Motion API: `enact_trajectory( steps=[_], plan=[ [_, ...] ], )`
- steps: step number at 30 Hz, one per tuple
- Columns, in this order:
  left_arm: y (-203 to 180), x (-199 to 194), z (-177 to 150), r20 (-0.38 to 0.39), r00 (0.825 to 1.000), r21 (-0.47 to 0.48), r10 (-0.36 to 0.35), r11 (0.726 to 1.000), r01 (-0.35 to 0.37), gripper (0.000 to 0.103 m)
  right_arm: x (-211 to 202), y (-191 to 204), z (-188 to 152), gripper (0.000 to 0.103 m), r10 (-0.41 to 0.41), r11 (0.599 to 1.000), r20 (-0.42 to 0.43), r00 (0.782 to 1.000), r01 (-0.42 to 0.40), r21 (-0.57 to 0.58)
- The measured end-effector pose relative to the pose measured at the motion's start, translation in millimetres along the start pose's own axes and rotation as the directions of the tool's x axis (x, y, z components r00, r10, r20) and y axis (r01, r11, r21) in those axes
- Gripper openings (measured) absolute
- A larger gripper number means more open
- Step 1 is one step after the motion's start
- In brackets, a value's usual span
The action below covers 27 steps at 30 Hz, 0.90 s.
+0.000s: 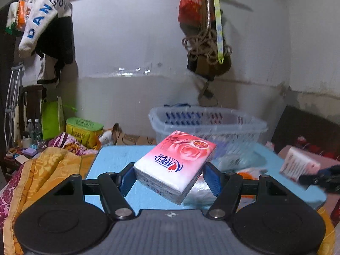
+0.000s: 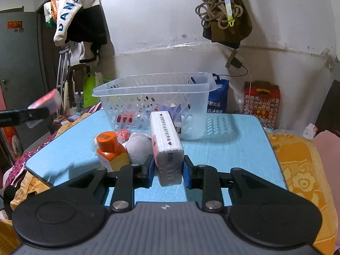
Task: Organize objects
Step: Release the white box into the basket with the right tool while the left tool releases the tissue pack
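Left claw (image 1: 170,177) clenched on pink tissue pack (image 1: 176,161), lifted above blue surface (image 1: 114,157). Orange bottle (image 2: 110,148) and grey plush (image 2: 139,146) left outside basket (image 2: 153,89), already partly filled. Right claw (image 2: 169,171) clamping second tissue pack (image 2: 166,142).

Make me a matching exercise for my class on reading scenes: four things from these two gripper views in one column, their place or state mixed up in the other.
Things:
1. rose tissue pack
2. white tissue pack
3. orange bottle
4. basket

Places or states:
A. lying on the blue table, left of the grey ball
B. clamped flat in the left gripper
C. standing at the table's far edge
D. clamped on edge in the right gripper

Pairs: 1-B, 2-D, 3-A, 4-C
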<state>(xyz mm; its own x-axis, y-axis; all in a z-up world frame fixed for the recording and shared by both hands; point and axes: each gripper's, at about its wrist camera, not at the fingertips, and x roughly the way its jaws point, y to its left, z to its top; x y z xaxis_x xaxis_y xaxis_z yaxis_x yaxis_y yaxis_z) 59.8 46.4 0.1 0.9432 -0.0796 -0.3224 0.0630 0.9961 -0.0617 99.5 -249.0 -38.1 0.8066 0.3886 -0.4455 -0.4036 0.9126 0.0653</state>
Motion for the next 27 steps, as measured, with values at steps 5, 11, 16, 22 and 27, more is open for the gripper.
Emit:
enact_trajectory(
  steps=[5,11,16,22,27],
  plan=[
    [-17.5,-14.5,5.0,0.039,0.999,0.028,0.001,1.000,-0.003,0.071,-5.0,-1.4,0.2,0.030,0.009,1.000,0.016,1.000,-0.009,0.009],
    [-31.5,-20.9,7.2,0.050,0.999,0.047,-0.007,0.999,0.004,0.071,-21.3,-6.7,-6.2,0.030,0.023,0.999,0.030,0.999,-0.024,0.034],
    [-29.9,-18.3,8.9,0.034,0.999,0.007,0.010,1.000,-0.010,0.071,-26.0,-6.7,-9.3,0.030,0.010,1.000,0.045,0.999,-0.011,0.012],
    [-34.2,-18.9,6.3,0.039,0.999,0.022,0.027,0.999,-0.028,0.071,-31.7,-13.8,-9.3,0.030,0.034,0.999,0.072,0.997,-0.036,0.032],
    [-33.8,-18.3,9.6,0.041,0.999,0.001,0.026,1.000,-0.026,0.071,-30.5,-8.1,-11.0,0.030,0.051,0.999,0.061,0.997,-0.052,0.014]
  ],
)
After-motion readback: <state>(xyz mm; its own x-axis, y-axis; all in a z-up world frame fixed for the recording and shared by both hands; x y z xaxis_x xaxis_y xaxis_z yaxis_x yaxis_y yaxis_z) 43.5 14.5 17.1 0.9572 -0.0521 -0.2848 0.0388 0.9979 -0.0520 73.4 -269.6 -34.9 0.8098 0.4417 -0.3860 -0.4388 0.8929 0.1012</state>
